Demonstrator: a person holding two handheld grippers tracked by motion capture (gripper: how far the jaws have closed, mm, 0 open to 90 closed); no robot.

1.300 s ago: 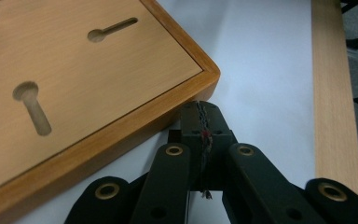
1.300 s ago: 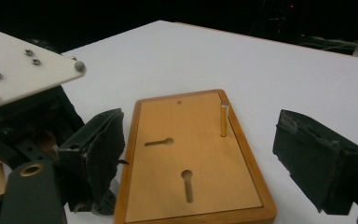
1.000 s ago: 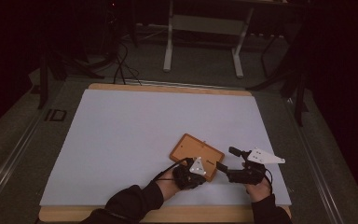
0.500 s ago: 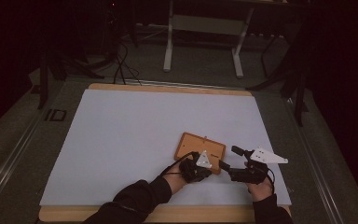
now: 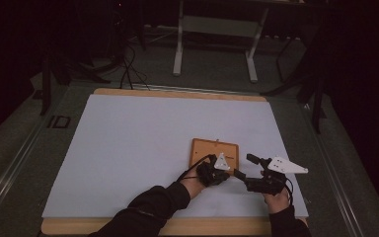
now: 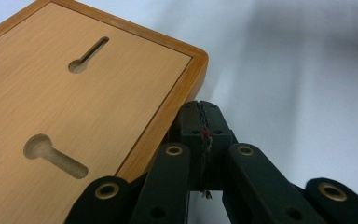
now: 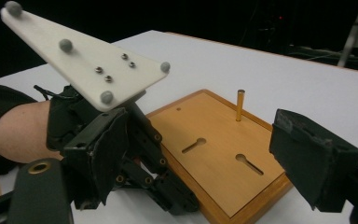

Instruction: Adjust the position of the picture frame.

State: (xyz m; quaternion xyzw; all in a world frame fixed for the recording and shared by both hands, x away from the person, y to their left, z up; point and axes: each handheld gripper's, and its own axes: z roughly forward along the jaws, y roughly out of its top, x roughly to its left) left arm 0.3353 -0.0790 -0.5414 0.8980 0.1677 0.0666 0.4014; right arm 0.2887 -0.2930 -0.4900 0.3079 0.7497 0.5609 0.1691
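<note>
Leftmost, the left gripper [image 5: 225,174], jaws closed and apparently empty, presses against the near edge of the wooden board [image 5: 203,151]. Board lies flat on the white mat [image 5: 128,143], brass peg [image 7: 240,105] upright, both keyhole slots empty. Right gripper [image 5: 243,168] open beside it; progress unclear.

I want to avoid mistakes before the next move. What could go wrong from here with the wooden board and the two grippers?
1. The left gripper is shut, its tips at the board's edge near a corner; a push could slide the board on the smooth white sheet.
2. The thin brass pin stands upright on the board; a gripper might bump or bend it.
3. The right gripper, open, sits very near the left one, so they may collide.
</note>
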